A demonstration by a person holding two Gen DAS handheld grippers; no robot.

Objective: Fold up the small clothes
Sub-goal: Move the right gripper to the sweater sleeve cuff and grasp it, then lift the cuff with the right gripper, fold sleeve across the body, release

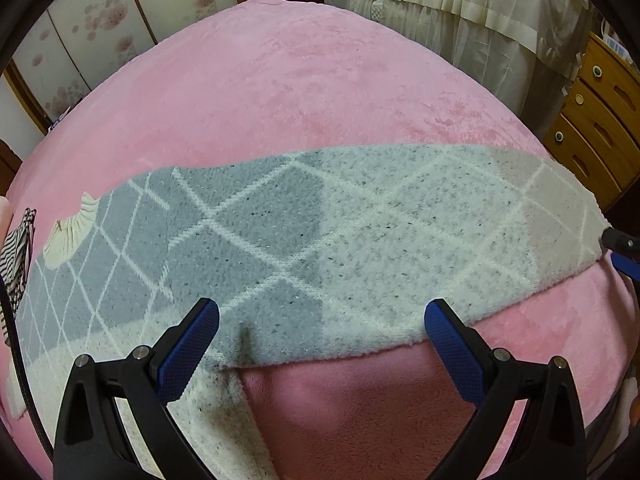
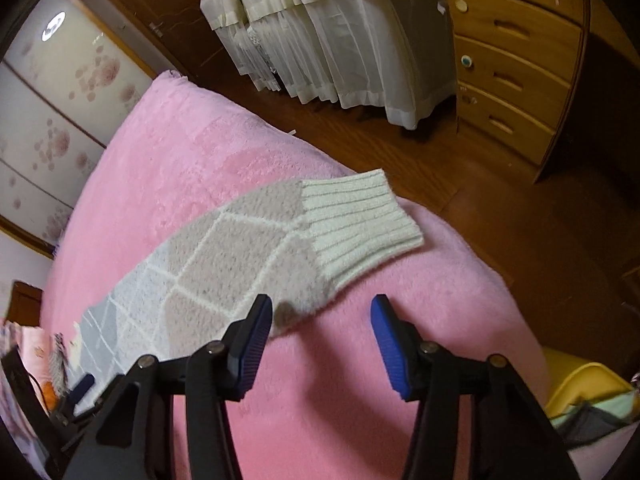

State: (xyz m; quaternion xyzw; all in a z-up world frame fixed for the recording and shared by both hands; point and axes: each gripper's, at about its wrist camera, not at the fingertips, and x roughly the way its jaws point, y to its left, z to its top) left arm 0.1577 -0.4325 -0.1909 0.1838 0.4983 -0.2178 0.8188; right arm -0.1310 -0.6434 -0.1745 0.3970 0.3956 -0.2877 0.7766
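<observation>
A fuzzy knit sweater with a grey, white and beige diamond pattern lies on the pink blanket (image 1: pixel 280 80). Its sleeve (image 1: pixel 360 220) stretches flat to the right and ends in a cream ribbed cuff (image 2: pixel 360 220). The cream ribbed collar (image 1: pixel 76 224) shows at the far left. My left gripper (image 1: pixel 322 312) is open just above the sleeve's near edge, close to where it joins the body. My right gripper (image 2: pixel 322 308) is open over the blanket, with its left finger (image 2: pixel 256 340) at the sleeve's near edge (image 2: pixel 288 316), just short of the cuff. Nothing is gripped.
A black-and-white striped garment (image 1: pixel 16 256) lies at the blanket's left edge. A wooden chest of drawers (image 2: pixel 520 60) and cream curtains (image 2: pixel 340 40) stand beyond the bed on the wooden floor. A yellow bin (image 2: pixel 580 388) sits by the bed's right side. Flowered sliding doors (image 1: pixel 80 40) line the far left.
</observation>
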